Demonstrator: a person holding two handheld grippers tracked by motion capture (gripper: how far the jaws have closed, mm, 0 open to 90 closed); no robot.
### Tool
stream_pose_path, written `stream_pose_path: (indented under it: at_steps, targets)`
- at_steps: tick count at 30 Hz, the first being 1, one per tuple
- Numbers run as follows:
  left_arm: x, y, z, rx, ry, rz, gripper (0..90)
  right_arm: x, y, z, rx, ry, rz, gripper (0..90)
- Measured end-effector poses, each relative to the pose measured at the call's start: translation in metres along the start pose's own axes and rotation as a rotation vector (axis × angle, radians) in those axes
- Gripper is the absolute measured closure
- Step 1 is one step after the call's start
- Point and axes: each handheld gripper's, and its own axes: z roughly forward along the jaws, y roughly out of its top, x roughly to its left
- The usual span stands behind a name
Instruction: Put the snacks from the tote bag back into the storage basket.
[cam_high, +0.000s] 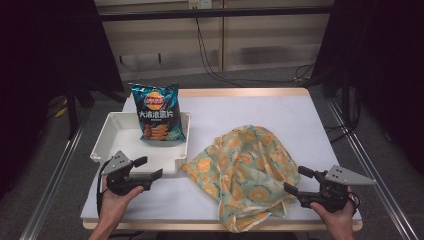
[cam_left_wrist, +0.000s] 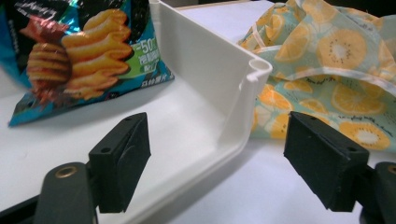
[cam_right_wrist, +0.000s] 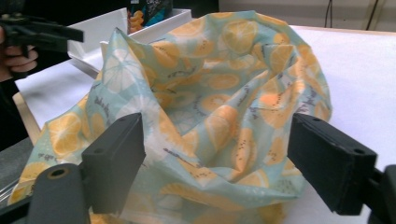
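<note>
Holding both grippers near the desk's (cam_high: 310, 115) front edge, we see the left gripper (cam_high: 150, 167) with its jaws spread wide and nothing between the pads; they straddle the near corner of the white tray (cam_high: 107, 137) without touching it. Our right gripper (cam_high: 295, 181) also stands open, jaws clear of the fabric, its tips just beside the citrus-print cloth bag (cam_high: 245, 170), which lies crumpled at the front centre-right and reaches the desk's front edge. Bare desk shows in front of the tray and to the right of the bag. Farther back, the chip bag (cam_high: 156, 112) leans on the tray's far wall. Beyond it the desk's back half lies open to its far edge.
</note>
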Motion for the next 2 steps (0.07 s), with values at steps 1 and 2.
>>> stream_pose_path:
  at_steps: [1,2]
  targets:
    - [-0.001,-0.0025,-0.0023,0.001,0.0,0.002,21.8,-0.0004,0.0002,-0.0005,0.0,-0.004,0.003,19.1]
    - [-0.0023,-0.0046,-0.0036,-0.001,0.014,0.012,21.7,-0.0011,0.0004,-0.001,-0.001,-0.008,0.002,19.4]
